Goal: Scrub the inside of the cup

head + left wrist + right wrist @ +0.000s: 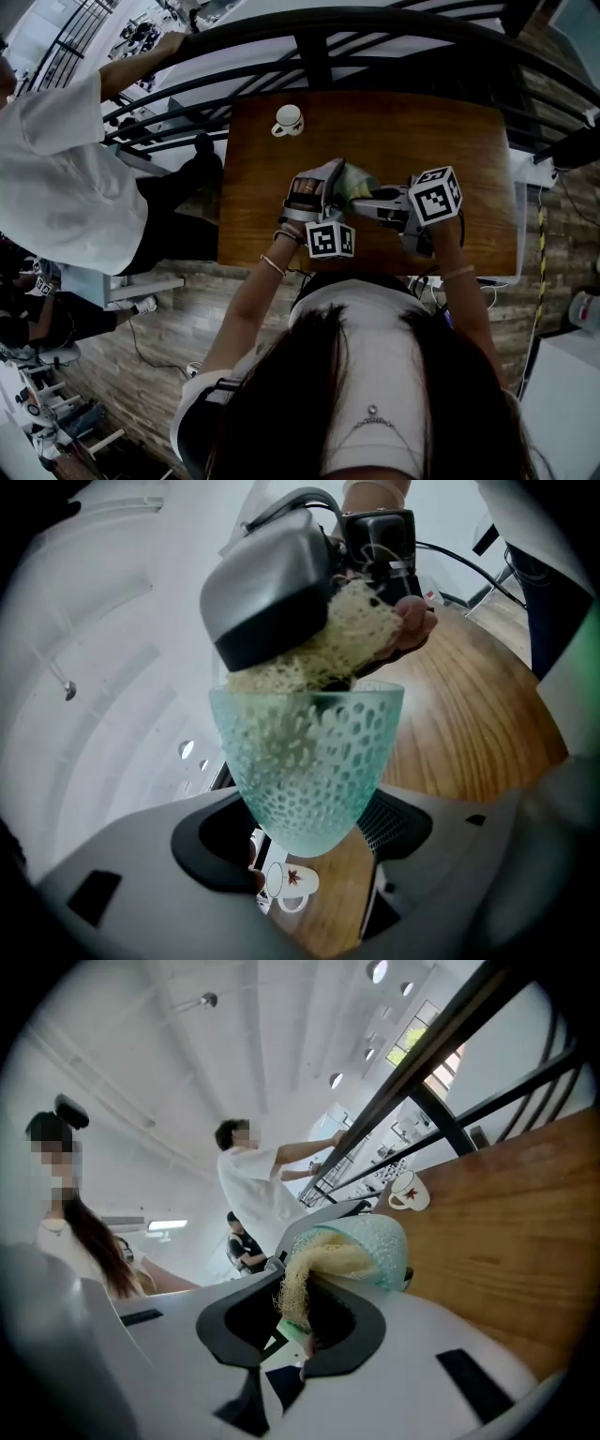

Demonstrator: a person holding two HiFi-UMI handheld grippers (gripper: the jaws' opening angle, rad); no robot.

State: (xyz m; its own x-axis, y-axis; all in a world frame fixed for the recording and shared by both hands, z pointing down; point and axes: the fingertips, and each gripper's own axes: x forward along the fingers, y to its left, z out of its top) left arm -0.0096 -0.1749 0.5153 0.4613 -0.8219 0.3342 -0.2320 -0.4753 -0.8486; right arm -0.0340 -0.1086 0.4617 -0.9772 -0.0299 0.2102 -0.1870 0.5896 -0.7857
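A wooden desk (375, 131) stands against a dark metal railing (309, 56), over a floor of wood planks. In the head view a person in a white shirt (56, 178) leans on the rail, and a white mug (288, 120) sits near the desk's far edge. Both tools meet above the near edge: the left tool (336, 192) carries the green cup (356, 178), clear of the wood, and the right tool (370, 202) points into it from the side.

In the left gripper view the jaws are closed on the cup's rounded lower body, mouth facing away. The wall is translucent, dimpled all over and thin at the rim. It is probably glass, so stiff, light, brittle and slick when wet. The low, wide part of the bowl looks the safest hold, with the rim left free. A pale fibrous scrubber (347, 639) bulges over the rim.

In the right gripper view the jaws stand narrow, pinching the tail of that scrubber. It is soft and springy, so it should give rather than scratch. Its head fills the cup's mouth, and bright ceiling lights show beyond.
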